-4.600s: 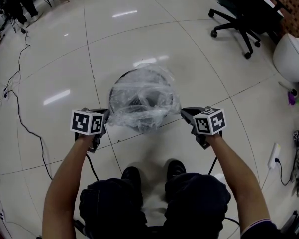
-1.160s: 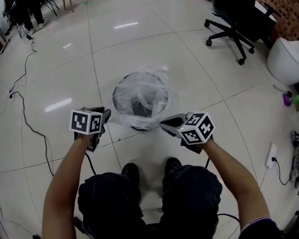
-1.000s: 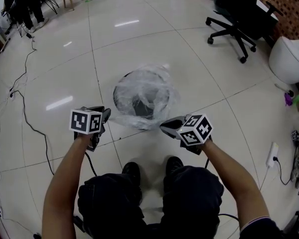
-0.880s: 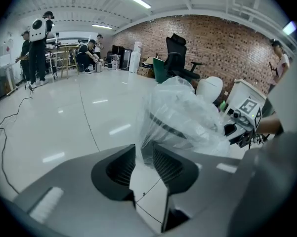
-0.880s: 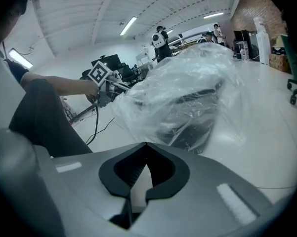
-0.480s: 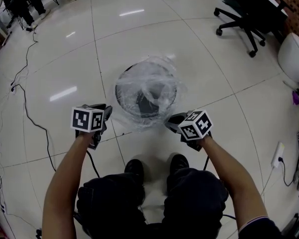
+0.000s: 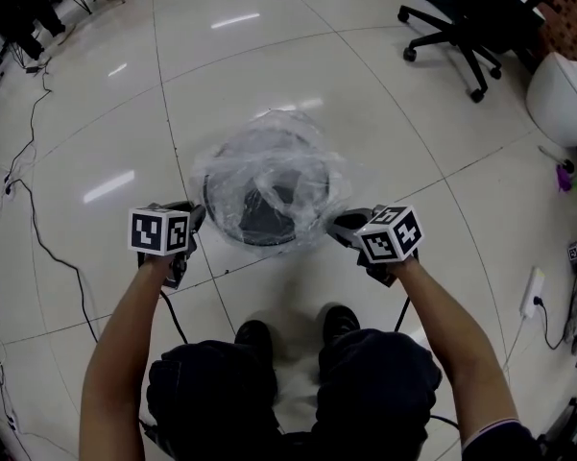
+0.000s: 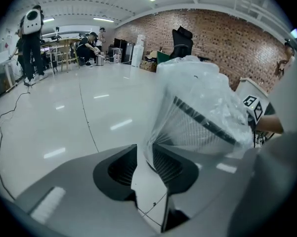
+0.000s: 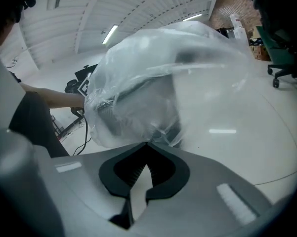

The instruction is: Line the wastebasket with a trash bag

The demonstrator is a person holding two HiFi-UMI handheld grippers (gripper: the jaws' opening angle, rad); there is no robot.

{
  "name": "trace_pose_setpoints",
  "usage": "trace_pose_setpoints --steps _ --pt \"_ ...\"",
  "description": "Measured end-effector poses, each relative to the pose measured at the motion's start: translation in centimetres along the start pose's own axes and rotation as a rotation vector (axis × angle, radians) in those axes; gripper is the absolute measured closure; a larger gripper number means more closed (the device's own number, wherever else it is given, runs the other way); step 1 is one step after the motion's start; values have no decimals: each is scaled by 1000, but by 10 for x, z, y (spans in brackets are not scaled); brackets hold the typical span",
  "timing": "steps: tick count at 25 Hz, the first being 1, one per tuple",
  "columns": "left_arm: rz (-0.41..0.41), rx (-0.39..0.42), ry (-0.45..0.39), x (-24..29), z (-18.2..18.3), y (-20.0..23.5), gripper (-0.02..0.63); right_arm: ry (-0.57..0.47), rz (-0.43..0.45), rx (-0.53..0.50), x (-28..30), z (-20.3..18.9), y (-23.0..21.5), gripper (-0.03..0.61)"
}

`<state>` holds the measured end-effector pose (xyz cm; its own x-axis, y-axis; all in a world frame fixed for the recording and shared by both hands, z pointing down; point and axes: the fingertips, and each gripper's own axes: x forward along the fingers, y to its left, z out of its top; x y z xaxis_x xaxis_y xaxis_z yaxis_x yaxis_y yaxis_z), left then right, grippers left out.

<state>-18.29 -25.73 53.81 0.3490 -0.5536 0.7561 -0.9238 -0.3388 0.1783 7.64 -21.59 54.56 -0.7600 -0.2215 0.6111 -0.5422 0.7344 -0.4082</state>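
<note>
A round dark mesh wastebasket (image 7: 262,221) stands on the tiled floor in front of my feet. A clear trash bag (image 7: 269,161) is draped loosely over its mouth and bulges above the rim. My left gripper (image 7: 194,219) is at the basket's left side, its jaws closed on a gathered fold of the bag (image 8: 197,102), which fans out from the left gripper (image 8: 146,152). My right gripper (image 7: 346,227) is at the basket's right side. In the right gripper view the right gripper (image 9: 147,143) is shut on the bag's (image 9: 163,73) edge.
A black office chair (image 7: 461,17) stands at the far right, with a white rounded object (image 7: 562,99) beside it. Cables (image 7: 29,209) trail over the floor on the left. A power strip (image 7: 533,294) lies at the right. People (image 8: 30,38) are far off by desks.
Both grippers have sunk lower beside the basket. The right one has swung outward to the right, and the bag now spreads wider over the basket's mouth.
</note>
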Motion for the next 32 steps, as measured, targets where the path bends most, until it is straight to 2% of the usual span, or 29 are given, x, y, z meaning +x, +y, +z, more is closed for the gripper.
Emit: trace_pose_setpoints --steps 6,12,17,22,26,32 --pt "-13 -5 0 13 6 0 505 -7 -12 17 0 3 -10 577" --pt "-40 8 -6 4 0 -8 505 -12 -28 33 -10 -4 -7 575" --pt "-62 14 -45 -14 -2 -15 485 -14 -51 40 -32 -13 -4 506" --pt "-72 24 -97 -39 -2 -24 456 -37 -91 50 -62 -16 -2 492" --pt "-55 26 -158 -61 4 -22 456 -122 -134 44 -87 13 -7 488" --pt "-34 54 -238 -81 39 -19 456 -240 -176 1 -112 79 -20 464"
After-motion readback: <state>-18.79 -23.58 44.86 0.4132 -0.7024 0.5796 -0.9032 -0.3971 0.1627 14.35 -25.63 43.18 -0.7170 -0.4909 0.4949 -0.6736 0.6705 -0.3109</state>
